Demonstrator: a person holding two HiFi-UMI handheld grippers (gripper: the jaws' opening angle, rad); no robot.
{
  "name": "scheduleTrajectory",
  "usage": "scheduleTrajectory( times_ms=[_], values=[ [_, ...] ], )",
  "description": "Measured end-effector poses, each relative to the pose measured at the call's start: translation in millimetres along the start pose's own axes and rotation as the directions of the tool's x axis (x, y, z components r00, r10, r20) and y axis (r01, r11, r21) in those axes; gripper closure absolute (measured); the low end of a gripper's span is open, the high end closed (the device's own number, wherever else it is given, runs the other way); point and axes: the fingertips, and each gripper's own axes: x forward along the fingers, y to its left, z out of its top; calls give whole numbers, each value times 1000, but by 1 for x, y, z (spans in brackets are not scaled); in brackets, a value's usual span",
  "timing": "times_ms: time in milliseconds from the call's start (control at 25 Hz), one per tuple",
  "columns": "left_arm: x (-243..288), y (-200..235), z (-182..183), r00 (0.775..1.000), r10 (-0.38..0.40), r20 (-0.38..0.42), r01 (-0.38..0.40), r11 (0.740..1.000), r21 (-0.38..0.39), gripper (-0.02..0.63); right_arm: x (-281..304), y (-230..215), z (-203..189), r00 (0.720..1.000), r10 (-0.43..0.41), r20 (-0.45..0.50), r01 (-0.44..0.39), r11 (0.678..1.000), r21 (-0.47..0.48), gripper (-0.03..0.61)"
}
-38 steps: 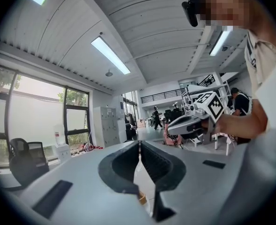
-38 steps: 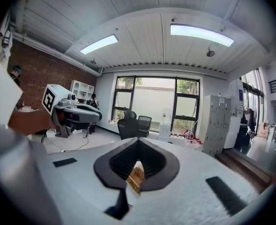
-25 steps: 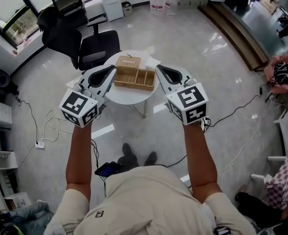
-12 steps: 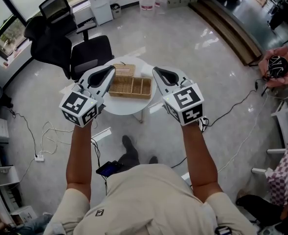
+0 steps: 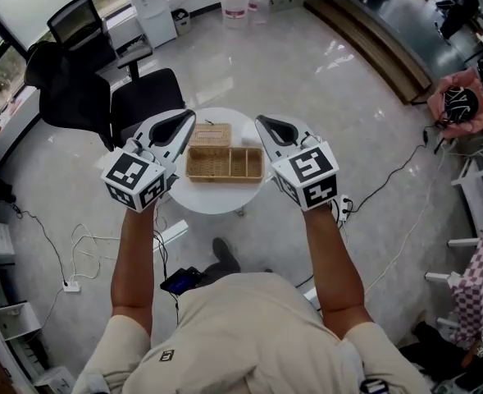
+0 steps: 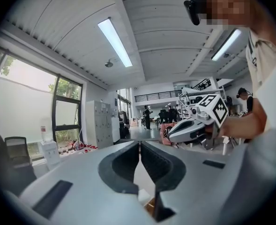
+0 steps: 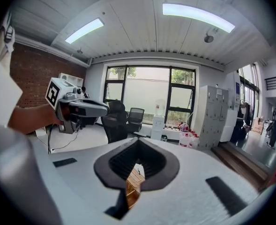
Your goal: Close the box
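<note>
box [image 5: 224, 163]: tan woven wicker, rough weave
lid [image 5: 211, 135]: same wicker, at the box's 11 o'clock
table [image 5: 216, 202]: white, smooth, matt
floor [image 5: 307, 72]: pale stone look, glossy, mirrors light
chair [image 5: 147, 97]: black cloth, matt, at the table's 10 o'clock
left gripper [image 5: 188, 115]: grey matt plastic; black ribbed pads [image 6: 123, 165]
right gripper [image 5: 262, 121]: the same
shirt [image 5: 241, 335]: beige cloth

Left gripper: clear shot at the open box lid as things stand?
Probably yes. The left gripper, jaws shut, hovers just left of the flipped-back lid of the wicker box; nothing on the table stands between them.
</note>
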Motion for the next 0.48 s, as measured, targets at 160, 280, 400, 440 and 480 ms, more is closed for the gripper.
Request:
scheduleTrajectory(
  times_ms=[160, 280, 400, 440, 480],
  values=[
    [4, 29, -6, 1000, -26, 8, 26, 1000, -8, 598, 29, 0, 6, 1000, -19, -10, 19, 1000, -2, 586],
    [5, 45, -10, 999, -43, 12, 43, 999, -9, 598, 46, 1, 10, 999, -29, -14, 29, 1000, -1, 586],
    [8, 58, -15, 999, -51, 13, 51, 999, -16, 598, 60, 0, 10, 999, -33, -19, 33, 999, 0, 586],
    [9, 62, -16, 999, -51, 12, 51, 998, -20, 598, 65, -1, 10, 999, -31, -23, 32, 1000, 1, 586],
    [11, 66, -18, 999, -51, 11, 51, 998, -24, 598, 69, -1, 10, 999, -29, -26, 29, 1000, 2, 586]
  ],
)
